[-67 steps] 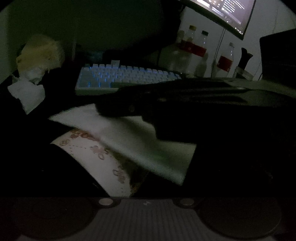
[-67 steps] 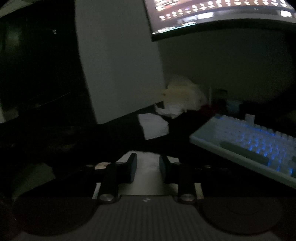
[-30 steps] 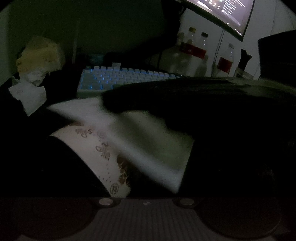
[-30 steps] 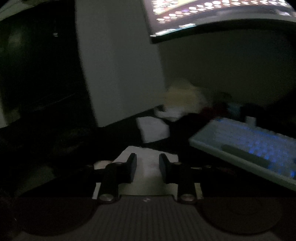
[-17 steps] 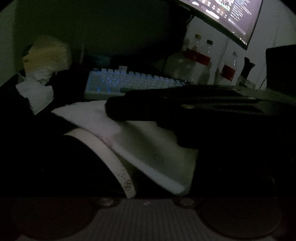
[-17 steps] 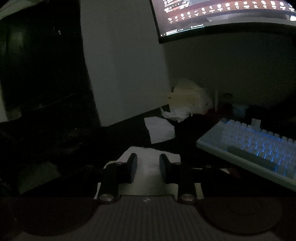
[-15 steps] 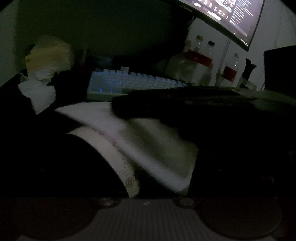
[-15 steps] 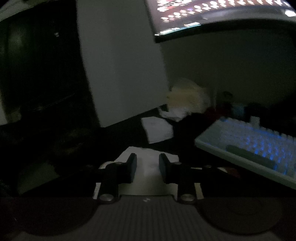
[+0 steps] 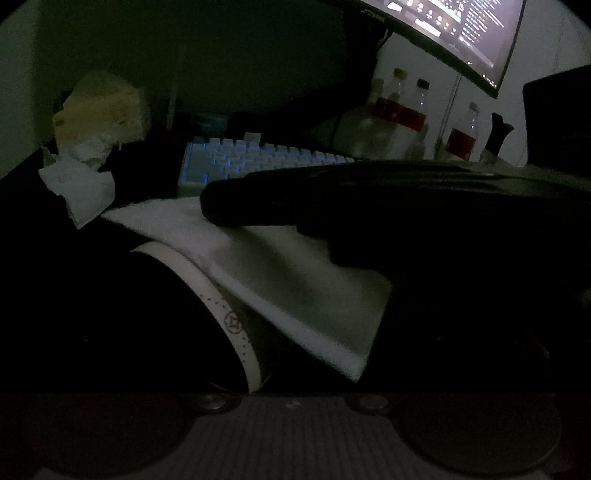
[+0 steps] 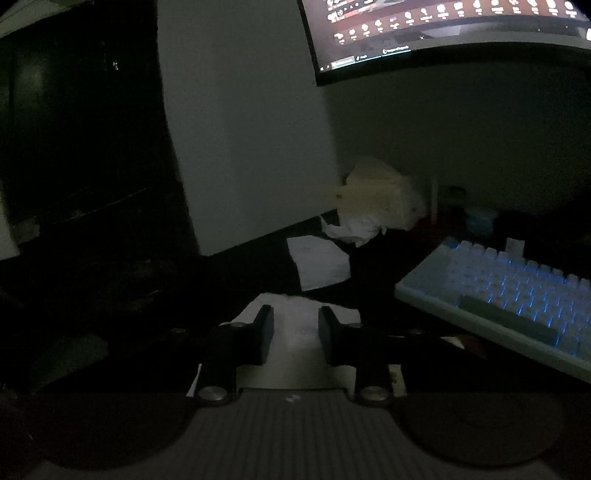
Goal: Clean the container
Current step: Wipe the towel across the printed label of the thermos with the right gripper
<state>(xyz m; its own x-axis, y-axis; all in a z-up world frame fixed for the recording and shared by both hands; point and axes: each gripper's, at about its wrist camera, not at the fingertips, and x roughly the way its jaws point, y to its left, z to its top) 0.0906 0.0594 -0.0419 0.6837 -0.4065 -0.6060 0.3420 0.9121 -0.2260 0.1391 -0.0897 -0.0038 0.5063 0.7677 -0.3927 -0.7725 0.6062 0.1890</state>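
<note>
Across the top of both views hangs a curved monitor point(image 10: 443, 33), lit up, so yeah, it's super dark otherwise. Below it, at right in my right wrist view, sits the backlit keyboard point(image 10: 517, 295) on the dark worktop point(image 10: 258, 273). Lower middle of the left wrist view is the container point(image 9: 207, 288), a white rim with little printed patterns, and a white cloth point(image 9: 280, 273) is draped over it. My right gripper point(image 10: 295, 328) comes in from the right of that frame and lies on the cloth; its jaws are narrow with the cloth between them, pads pressing on it as far as I can tell. My left gripper: fingers lost in the dark, can't tell its state. Upper left there's crumpled tissue point(image 9: 79, 192) below a yellowish wad point(image 9: 103, 110), and some bottles point(image 9: 402, 110) stand behind the keyboard.
</note>
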